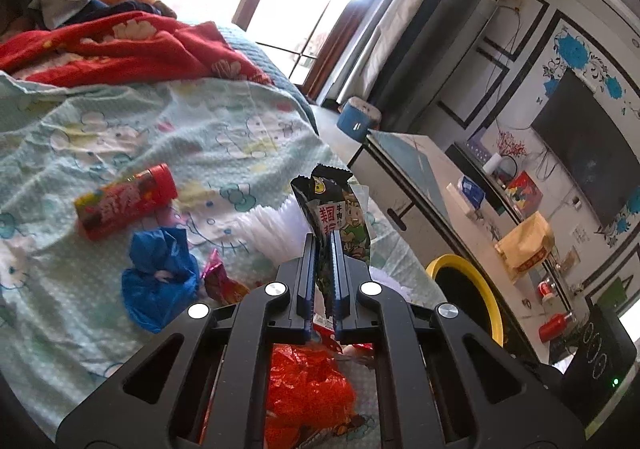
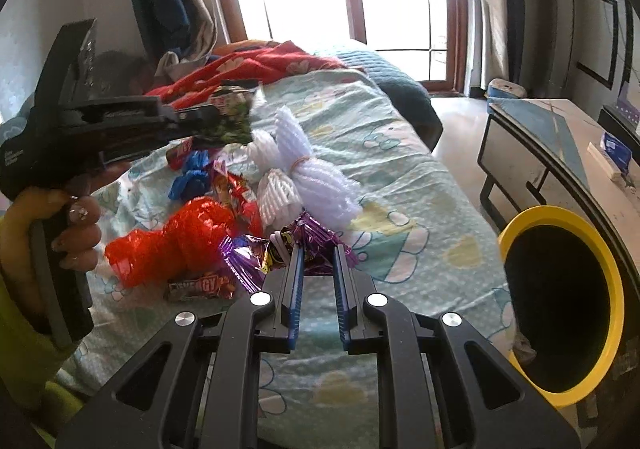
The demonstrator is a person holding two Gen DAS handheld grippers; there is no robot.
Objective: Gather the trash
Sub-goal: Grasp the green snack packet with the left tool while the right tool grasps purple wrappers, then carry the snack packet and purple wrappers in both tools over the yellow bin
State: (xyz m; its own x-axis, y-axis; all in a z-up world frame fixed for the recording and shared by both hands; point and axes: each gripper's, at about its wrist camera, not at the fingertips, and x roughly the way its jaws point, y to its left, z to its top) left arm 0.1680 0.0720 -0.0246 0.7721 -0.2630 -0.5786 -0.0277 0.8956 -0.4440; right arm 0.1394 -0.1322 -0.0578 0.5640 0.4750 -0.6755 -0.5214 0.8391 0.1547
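Blue-padded left gripper (image 1: 324, 245) pinches a green-and-black snack wrapper (image 1: 338, 217) upright, lifted above the bed sheet (image 1: 224, 129). Below it lie a red plastic bag (image 1: 304, 381), a blue crumpled bag (image 1: 158, 281) and, farther left, a red snack tube (image 1: 128, 201). Right gripper (image 2: 318, 261) spread apart, empty, its tips just before a purple wrapper (image 2: 312, 241). Yellow-rimmed bin (image 2: 560, 329) stands right of the bed.

The right gripper (image 2: 316, 249) is open above a purple wrapper (image 2: 316, 245) on the bed (image 2: 400, 185). The left gripper (image 2: 224, 117) holds a green wrapper (image 2: 234, 121). A yellow-rimmed bin (image 2: 560, 305) stands beside the bed.
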